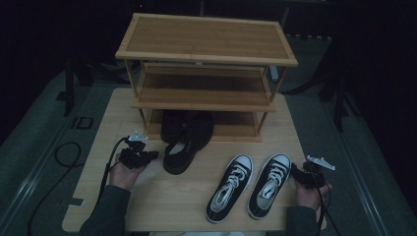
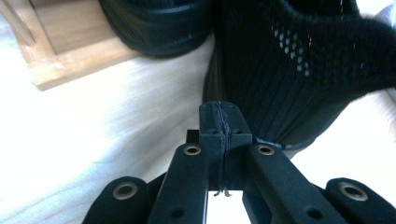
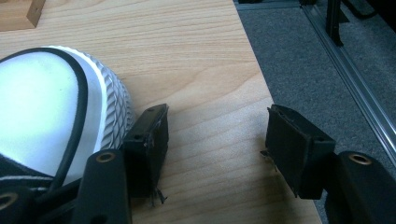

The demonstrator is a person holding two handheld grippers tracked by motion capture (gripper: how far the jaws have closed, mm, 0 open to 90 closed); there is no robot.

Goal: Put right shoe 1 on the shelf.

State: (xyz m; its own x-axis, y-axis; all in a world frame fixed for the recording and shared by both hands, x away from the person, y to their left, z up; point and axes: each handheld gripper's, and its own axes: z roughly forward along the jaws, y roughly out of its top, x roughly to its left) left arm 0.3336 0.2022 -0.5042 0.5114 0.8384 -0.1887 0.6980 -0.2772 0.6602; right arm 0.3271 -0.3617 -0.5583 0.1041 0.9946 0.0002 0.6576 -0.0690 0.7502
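Black shoes (image 1: pixel 183 147) number two, sneakers (image 1: pixel 230 188) two; left tongs (image 1: pixel 147 155) together, right tongs (image 1: pixel 295 173) apart.

Dim room, dark all around; a pale wooden table (image 1: pixel 147 196) sits on grey carpet floor (image 1: pixel 44 128), with black stand legs (image 1: pixel 69 88) behind.

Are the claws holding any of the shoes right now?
No. The left claw is shut on nothing, right beside the black mesh shoe. The right claw is open next to the white-toed sneaker.
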